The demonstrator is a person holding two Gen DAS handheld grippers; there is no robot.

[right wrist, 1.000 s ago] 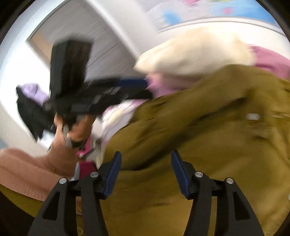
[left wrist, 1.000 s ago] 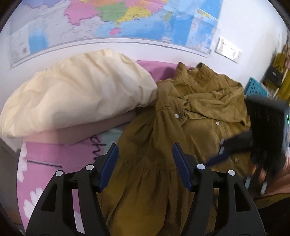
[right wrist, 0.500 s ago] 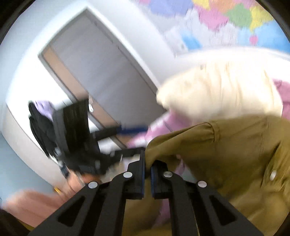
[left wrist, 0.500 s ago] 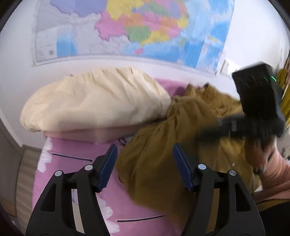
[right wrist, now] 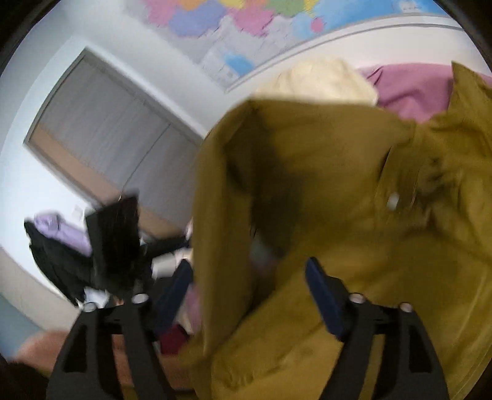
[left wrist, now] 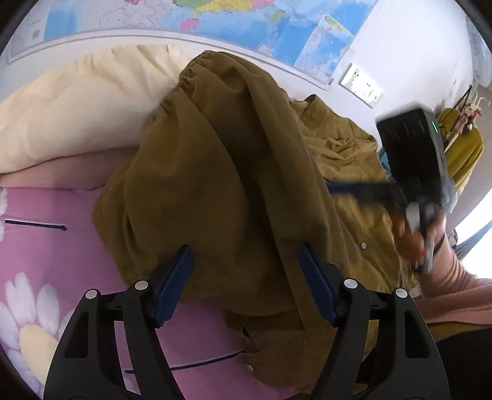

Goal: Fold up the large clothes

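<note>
A large mustard-brown buttoned garment (left wrist: 233,184) lies heaped on the pink flowered bed sheet (left wrist: 46,246), with one part thrown up in a tall fold. My left gripper (left wrist: 246,277) is open and empty, just above the garment's near edge. My right gripper (right wrist: 249,286) is open, with cloth of the garment (right wrist: 338,184) draped between its fingers. The right gripper also shows in the left wrist view (left wrist: 412,172), blurred, at the garment's right side.
A cream pillow (left wrist: 70,107) on a pink cushion lies at the head of the bed. A wall map (left wrist: 215,18) hangs behind. A grey door (right wrist: 101,138) and dark clothes (right wrist: 52,255) are off to the left. A yellow garment (left wrist: 464,154) hangs at the far right.
The right gripper, shut on the garment's edge half a second ago, has opened. The cloth it lifted now stands folded over the garment. The left gripper stayed open.
</note>
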